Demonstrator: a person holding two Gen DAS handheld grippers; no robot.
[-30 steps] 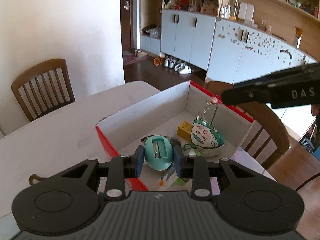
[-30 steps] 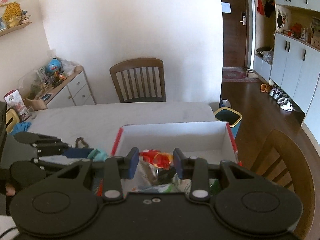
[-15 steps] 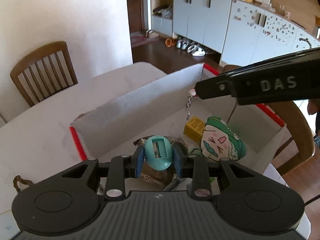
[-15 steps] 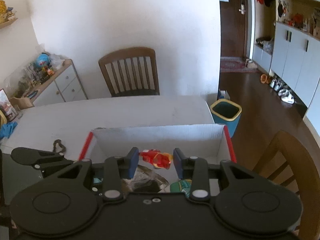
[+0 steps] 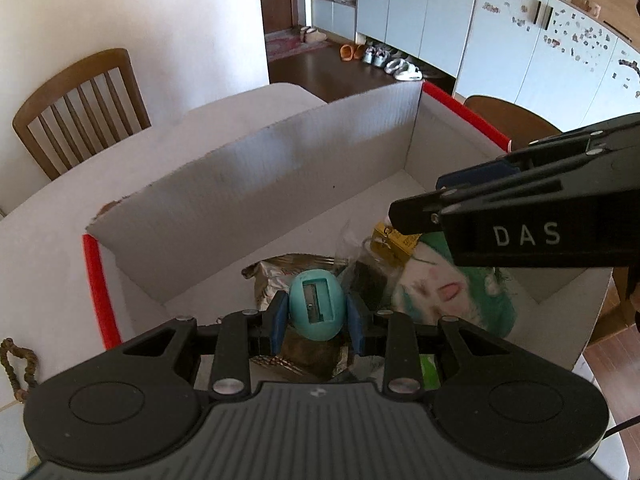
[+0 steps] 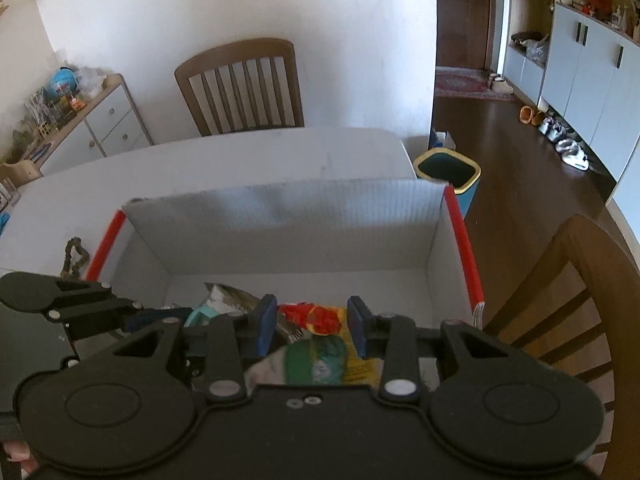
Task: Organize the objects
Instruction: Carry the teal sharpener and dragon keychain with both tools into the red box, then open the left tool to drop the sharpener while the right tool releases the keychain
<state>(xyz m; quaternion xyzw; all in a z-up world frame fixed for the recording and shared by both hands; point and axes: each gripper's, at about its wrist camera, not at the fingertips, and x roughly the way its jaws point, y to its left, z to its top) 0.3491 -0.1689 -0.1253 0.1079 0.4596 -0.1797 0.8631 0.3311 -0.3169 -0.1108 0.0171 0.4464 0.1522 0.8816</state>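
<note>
As I held both tongs over the box (image 5: 256, 184) on the tabletop (image 5: 48, 248), my left tongs (image 5: 316, 314) pinched a teal sharpener (image 5: 316, 306), my right tongs (image 6: 312, 326) a small red toy (image 6: 312, 318); next, I judged, releasing both inside.

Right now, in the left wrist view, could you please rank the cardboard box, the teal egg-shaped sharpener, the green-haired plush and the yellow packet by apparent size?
1. Cardboard box, by far the largest.
2. Green-haired plush, partly hidden by the right claw.
3. Teal egg-shaped sharpener, though nearness to the camera enlarges it.
4. Yellow packet, mostly covered, so its rank is unsure.
</note>
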